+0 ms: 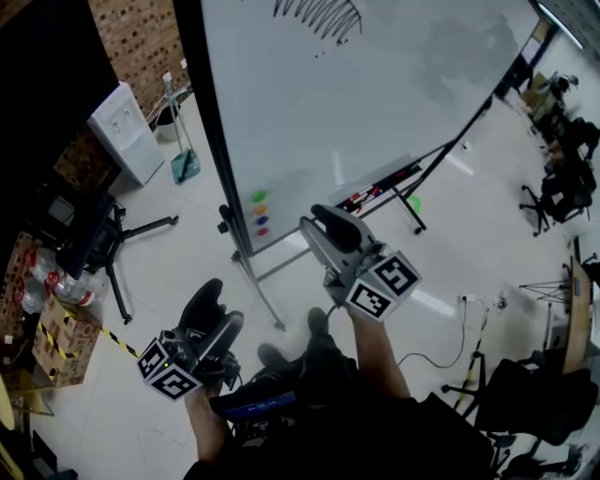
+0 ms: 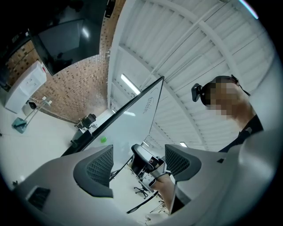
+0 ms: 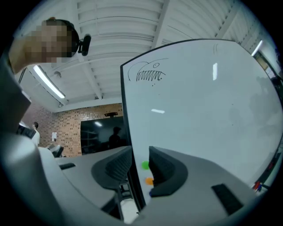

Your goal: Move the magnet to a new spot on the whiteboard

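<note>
**Both grippers released in front of the whiteboard; magnets at its lower left corner**

Pale floor beneath and around the whiteboard. Whiteboard upright on a dark-framed stand, mostly blank, with a scribbled sketch near its top edge. Black office chair and white cabinet left of the whiteboard, well apart from it. Cardboard box farther left.

Right gripper raised before the lower part of the whiteboard, jaws aimed toward it and not touching it. Seen in the right gripper view: jaws parted, grasping nothing, the whiteboard's dark left edge and the uppermost magnets visible through the gap.

Left gripper lower and farther from the whiteboard, off the left foot of its stand. Seen in the left gripper view: jaws spread wide and empty, the right gripper in sight beyond the gap.

Marker tray along the whiteboard's bottom edge, holding several markers.

Four small round magnets in a vertical column near the whiteboard's lower left corner, just inside its left edge:
- green magnet on top
- orange magnet under it
- blue magnet next down
- bottom magnet last, its colour too dark to name

All four on the board surface, none between either pair of jaws.
</note>
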### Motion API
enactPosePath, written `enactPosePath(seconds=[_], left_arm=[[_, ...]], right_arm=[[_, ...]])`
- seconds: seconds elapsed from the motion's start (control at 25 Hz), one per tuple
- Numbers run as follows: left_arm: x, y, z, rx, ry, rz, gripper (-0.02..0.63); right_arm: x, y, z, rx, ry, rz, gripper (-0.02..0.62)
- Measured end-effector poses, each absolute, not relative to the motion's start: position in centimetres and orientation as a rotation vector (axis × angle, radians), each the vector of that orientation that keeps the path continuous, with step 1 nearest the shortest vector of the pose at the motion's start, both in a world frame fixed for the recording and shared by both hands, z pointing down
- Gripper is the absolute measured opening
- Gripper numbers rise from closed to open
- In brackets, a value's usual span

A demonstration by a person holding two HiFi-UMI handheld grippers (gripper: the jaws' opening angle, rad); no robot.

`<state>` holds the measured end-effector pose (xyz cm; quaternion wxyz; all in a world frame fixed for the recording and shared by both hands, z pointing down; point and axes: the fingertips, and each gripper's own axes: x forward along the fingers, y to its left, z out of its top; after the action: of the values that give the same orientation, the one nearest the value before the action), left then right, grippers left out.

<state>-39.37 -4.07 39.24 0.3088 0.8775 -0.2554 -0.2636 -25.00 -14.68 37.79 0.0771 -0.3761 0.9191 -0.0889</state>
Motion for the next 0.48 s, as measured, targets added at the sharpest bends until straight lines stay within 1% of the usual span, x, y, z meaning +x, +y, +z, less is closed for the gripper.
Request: enactPosePath(seconds=[0.28, 0.48], left_arm=[[-38.6, -4.0, 39.6, 2.309, -0.619, -0.707, 0.36], [-37.4, -3.2, 39.2, 2.313, -0.667, -0.722, 0.36]], right_arm=[[-23.6, -12.2, 37.6, -1.128, 2.753, -0.308, 0.149], [-22.4, -11.7, 36.8, -1.023, 2.745, -0.335, 0.149]])
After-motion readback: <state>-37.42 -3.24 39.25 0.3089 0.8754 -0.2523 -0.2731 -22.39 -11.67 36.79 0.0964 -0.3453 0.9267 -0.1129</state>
